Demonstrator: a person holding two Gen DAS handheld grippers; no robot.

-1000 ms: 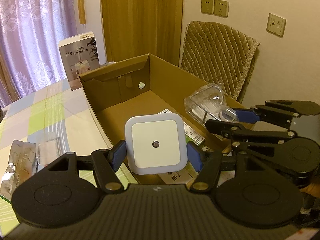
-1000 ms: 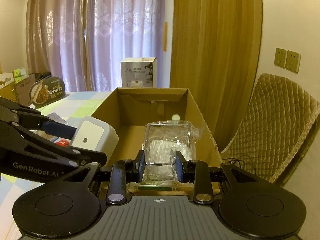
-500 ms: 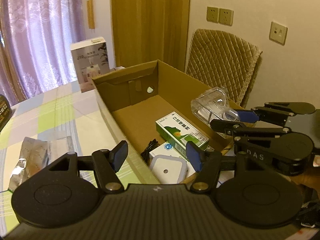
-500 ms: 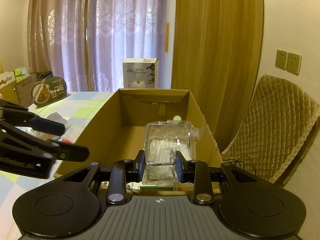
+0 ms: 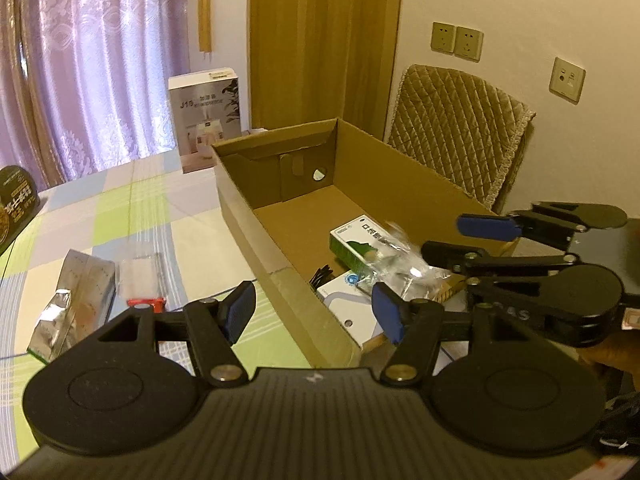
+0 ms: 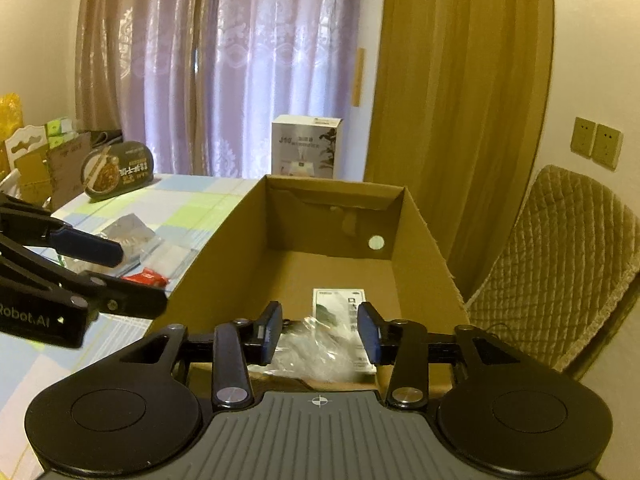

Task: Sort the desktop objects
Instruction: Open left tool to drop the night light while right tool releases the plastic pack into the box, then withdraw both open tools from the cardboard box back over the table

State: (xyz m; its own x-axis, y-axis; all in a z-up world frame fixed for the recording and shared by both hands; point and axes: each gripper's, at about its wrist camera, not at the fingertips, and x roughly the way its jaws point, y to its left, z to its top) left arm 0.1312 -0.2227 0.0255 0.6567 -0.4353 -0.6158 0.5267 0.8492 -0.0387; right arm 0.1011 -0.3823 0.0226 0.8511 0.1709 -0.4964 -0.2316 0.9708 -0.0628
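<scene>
Both claws released, nothing gripped: my left claw (image 5: pixel 314 314) hangs over the near-left wall of the cardboard box (image 5: pixel 256 216), jaws wide apart; my right claw (image 6: pixel 319 334) sits over the near end of the box, jaws apart, with the clear plastic pack (image 6: pixel 316 350) lying loose below and between them, blurred. Count inside the box: one green-and-white carton (image 5: pixel 358 240), one white square night light (image 5: pixel 348 316) at the near end, one clear plastic pack, one black cable bit (image 5: pixel 322 274) beside the carton. Far half of the box floor is bare, far wall has one round hole (image 6: pixel 376 243). Still out on the worktop (image 5: pixel 120 208), left of the box: one silver foil pouch (image 5: pixel 70 300), one clear bag (image 5: pixel 138 276), one small red item (image 5: pixel 146 303), all near each other and just left of my left claw. Far end of the worktop: one white product box (image 6: pixel 306 146) upright, one dark oval food tub (image 6: pixel 118 170), some cartons at far left. Quilted chair (image 6: pixel 560 264) stands right of the box, touching or nearly so, can't tell. The box's left wall is between my left claw and the contents.
</scene>
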